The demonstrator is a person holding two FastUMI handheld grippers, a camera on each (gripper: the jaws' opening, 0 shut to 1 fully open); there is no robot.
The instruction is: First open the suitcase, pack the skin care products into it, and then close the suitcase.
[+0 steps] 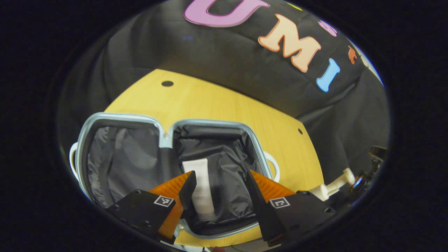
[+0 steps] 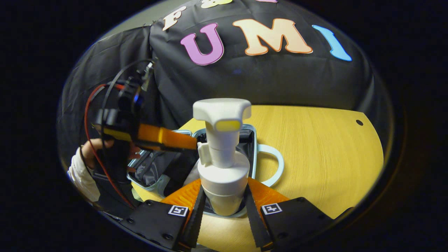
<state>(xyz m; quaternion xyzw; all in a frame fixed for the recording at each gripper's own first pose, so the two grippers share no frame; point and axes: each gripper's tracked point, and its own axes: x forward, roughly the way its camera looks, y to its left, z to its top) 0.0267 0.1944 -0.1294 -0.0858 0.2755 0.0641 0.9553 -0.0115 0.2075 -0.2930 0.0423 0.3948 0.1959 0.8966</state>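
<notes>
Wooden table (image 1: 224,105) bears the open suitcase (image 1: 213,122); left gripper (image 1: 220,189) spread over a tube (image 1: 199,189), right gripper (image 2: 224,206) clamping a pump bottle (image 2: 222,157).

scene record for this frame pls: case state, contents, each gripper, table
suitcase: small light-blue-rimmed suitcase lying open on the table, black lining in both halves
contents: white squeeze tube in one half
left hand-held gripper: open above the tube, holding nothing
right hand-held gripper: shut on white pump bottle, upright, at the suitcase's edge
table: round yellow wooden table
task stage: packing, lid not closed
</notes>
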